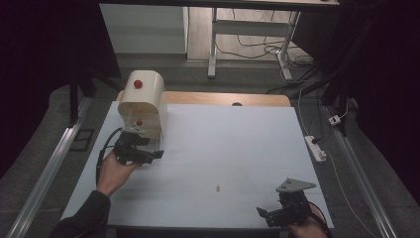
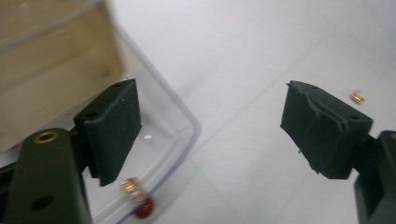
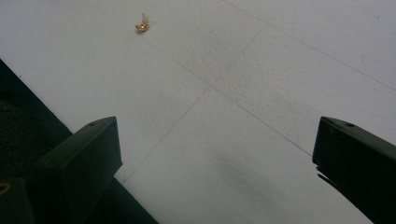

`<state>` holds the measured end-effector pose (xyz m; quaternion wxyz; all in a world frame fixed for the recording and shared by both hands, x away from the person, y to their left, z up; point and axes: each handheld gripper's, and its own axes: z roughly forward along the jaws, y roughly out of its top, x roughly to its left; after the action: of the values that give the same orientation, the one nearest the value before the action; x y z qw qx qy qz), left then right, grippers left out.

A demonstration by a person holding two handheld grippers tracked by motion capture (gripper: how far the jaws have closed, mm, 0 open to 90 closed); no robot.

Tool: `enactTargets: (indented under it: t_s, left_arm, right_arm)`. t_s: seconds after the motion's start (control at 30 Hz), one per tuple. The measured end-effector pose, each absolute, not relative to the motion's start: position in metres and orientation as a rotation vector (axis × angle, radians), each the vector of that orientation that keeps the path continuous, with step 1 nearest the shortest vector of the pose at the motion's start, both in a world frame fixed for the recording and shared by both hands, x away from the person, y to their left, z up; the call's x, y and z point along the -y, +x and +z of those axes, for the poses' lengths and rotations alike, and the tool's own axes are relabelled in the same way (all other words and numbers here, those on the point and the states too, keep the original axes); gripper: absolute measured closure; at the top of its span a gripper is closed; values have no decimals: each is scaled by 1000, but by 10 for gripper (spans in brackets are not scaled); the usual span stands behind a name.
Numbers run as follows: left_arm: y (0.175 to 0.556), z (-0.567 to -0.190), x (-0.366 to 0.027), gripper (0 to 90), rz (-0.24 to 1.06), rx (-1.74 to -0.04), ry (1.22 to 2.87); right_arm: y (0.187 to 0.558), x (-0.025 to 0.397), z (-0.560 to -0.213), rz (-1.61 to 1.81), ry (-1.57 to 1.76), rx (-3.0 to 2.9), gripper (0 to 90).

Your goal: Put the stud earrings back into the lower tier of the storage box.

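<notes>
nearest the person, the right gripper (image 1: 270, 213) hovers at the table's (image 1: 237, 144) near right edge with its jaws spread wide and nothing between them. a little way ahead of it lies a small brass-coloured piece (image 1: 218, 187), loose on the white surface, well apart from both tools. it looks tiny and light, so a fast or skewed approach could flick it away, and jaws closing off-centre might pinch one end and shoot it out sideways. farther on, the left gripper (image 1: 146, 155) sits just beside the cream bread box (image 1: 143, 99), also wide open and holding nothing. in its own view one jaw is close to the clear door's (image 2: 184, 126) rim, with the small red knob (image 2: 144, 206) low beside it. the knob is a small target; a jaw sliding off it or pushing the door's edge could shove the whole box across the smooth table rather than move the door.
</notes>
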<state>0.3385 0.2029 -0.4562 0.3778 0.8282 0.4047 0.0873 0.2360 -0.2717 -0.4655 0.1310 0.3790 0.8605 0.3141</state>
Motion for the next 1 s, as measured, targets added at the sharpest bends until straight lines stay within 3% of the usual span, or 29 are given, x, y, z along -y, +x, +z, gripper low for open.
enactTargets:
  t_s: [0.27,1.0]
  left_arm:
    - [330,-455,-165,39,205,-943,2161]
    - [321,-475,-72,0,54,-694,2207]
  right_arm:
    - [236,272,-465,913,1096,-2500,11]
    - [235,271,-466,903,1079,-2510,11]
